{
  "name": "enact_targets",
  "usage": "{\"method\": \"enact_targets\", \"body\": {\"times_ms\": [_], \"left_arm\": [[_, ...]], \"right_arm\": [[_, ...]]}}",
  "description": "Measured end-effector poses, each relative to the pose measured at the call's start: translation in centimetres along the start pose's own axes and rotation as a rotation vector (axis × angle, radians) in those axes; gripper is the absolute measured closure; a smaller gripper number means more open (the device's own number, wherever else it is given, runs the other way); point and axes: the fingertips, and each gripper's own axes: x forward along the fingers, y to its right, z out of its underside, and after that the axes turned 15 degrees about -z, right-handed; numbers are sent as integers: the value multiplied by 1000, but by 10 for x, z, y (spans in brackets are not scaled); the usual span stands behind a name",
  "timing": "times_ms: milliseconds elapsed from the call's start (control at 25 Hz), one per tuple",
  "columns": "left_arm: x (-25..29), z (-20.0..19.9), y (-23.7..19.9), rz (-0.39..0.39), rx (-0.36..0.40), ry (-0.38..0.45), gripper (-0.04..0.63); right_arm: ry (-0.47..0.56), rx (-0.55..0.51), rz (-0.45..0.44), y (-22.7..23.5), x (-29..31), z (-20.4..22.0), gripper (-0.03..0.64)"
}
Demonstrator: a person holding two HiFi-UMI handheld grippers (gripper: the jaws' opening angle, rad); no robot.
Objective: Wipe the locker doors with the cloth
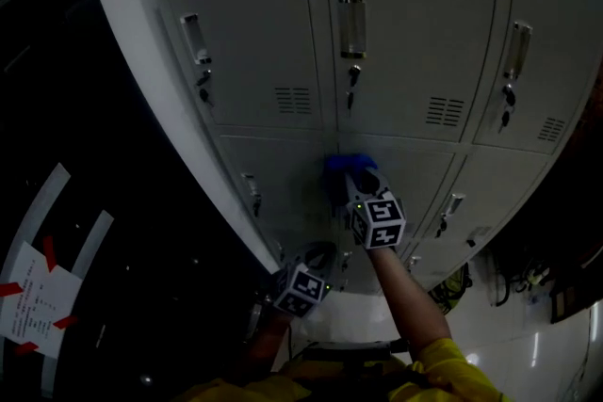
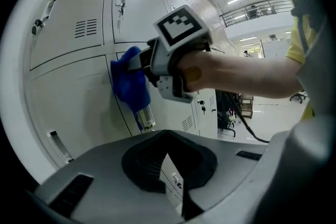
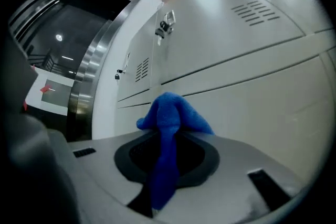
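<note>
In the head view the right gripper [image 1: 360, 182] presses the blue cloth [image 1: 343, 167] on a door of the lockers [image 1: 415, 33], below the middle handle [image 1: 351, 25], while the left gripper [image 1: 318, 255] hangs lower still under that handle. In the left gripper view its fingers are drawn almost together on nothing. In the right gripper view the fingers are clenched on the cloth, bunched against the door. Wiping seems to be in hand, and the next stroke calls for steady pressure across the panel.

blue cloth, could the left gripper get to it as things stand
Probably yes: the left gripper is empty and close by, with nothing between them, though the right gripper holds the blue cloth against the locker door.
</note>
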Motion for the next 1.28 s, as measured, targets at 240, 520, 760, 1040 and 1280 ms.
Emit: {"method": "enact_targets", "body": {"times_ms": [240,520,760,1040,1280], "left_arm": [[4,7,-10,-11,-14,-25,594],[19,2,2,41,-25,-6,594],[21,-2,12,72,-12,13,594],[0,7,-1,22,-30,0,594],[-6,29,-8,9,-52,-47,594]], "right_arm": [[7,-18,87,27,-36,-2,549],[58,61,550,160,-205,0,549],[74,76,328,92,-135,2,549],[-84,119,29,-5,11,75,549],[-77,91,60,3,0,82,549]]}}
